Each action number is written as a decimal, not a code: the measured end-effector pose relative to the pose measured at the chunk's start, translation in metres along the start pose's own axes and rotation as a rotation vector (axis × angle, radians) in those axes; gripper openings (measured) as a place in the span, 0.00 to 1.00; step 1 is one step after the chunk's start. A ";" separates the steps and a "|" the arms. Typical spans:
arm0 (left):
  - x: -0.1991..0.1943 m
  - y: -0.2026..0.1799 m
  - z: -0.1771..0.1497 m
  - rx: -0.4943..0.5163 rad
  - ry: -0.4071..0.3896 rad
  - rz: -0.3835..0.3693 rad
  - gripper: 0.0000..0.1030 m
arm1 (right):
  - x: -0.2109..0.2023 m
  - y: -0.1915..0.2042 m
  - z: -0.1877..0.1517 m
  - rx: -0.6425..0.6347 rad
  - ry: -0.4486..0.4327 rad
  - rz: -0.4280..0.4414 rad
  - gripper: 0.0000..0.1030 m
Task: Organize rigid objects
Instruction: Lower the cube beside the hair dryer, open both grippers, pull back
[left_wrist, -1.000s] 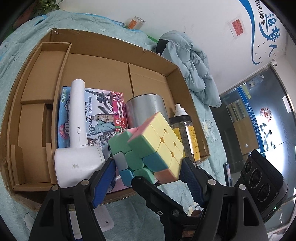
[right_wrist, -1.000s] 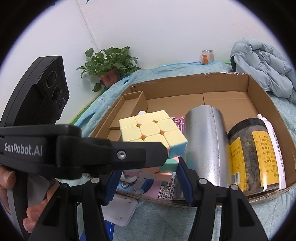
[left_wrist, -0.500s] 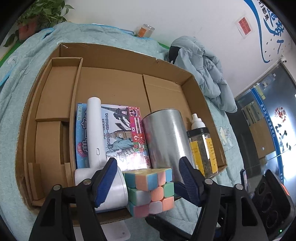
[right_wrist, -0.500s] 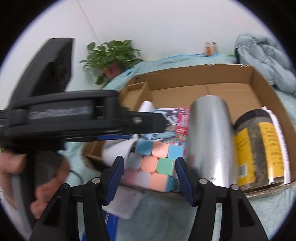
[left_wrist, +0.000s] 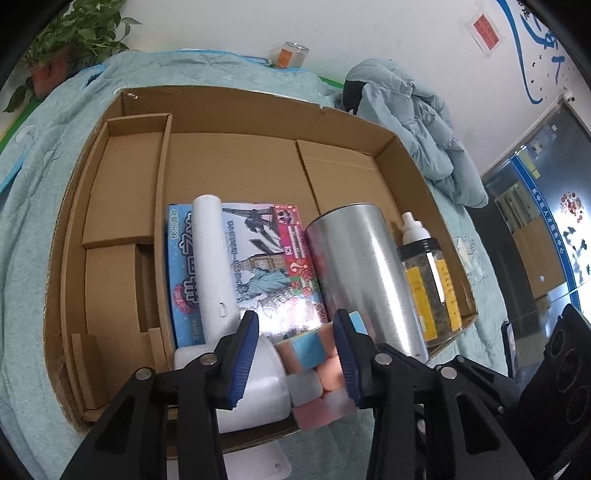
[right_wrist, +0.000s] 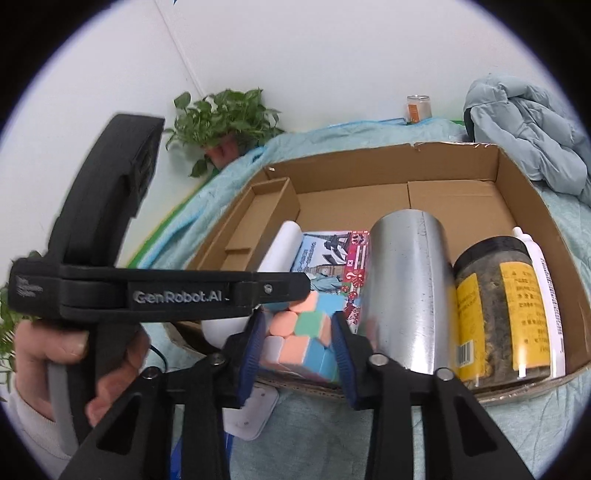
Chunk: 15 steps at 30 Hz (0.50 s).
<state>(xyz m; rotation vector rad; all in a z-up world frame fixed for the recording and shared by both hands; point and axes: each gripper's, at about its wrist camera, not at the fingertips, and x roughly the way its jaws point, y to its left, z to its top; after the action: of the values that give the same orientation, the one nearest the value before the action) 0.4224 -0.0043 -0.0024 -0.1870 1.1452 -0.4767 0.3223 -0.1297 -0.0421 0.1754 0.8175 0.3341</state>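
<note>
Pastel cube (right_wrist: 301, 341) sat pinched between the right gripper (right_wrist: 298, 349) pads at the cardboard box (right_wrist: 461, 166) near edge; the left gripper (left_wrist: 295, 360), fingers just closing, flanked it too, contact unclear.

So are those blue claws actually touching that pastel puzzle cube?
Touching: the right wrist view shows both right gripper pads pressed against the cube's sides.

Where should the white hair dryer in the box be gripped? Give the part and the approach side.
Grip the hair dryer by its straight handle, coming from above. The handle lies flat on the game box, slim, with both long sides exposed. The bulky head is probably too wide.
</note>
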 end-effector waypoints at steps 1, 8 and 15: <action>0.000 0.002 0.000 0.001 -0.001 0.006 0.36 | 0.002 -0.001 0.000 -0.008 -0.004 -0.024 0.18; 0.000 0.011 0.001 -0.014 0.005 -0.037 0.36 | 0.002 -0.008 0.001 0.004 0.000 -0.052 0.15; 0.005 0.000 -0.003 0.020 0.046 -0.090 0.36 | -0.005 -0.004 -0.009 0.027 0.042 -0.023 0.15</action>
<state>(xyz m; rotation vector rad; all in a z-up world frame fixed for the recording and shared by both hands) 0.4218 -0.0061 -0.0078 -0.2122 1.1801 -0.5742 0.3134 -0.1352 -0.0461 0.1846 0.8651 0.3057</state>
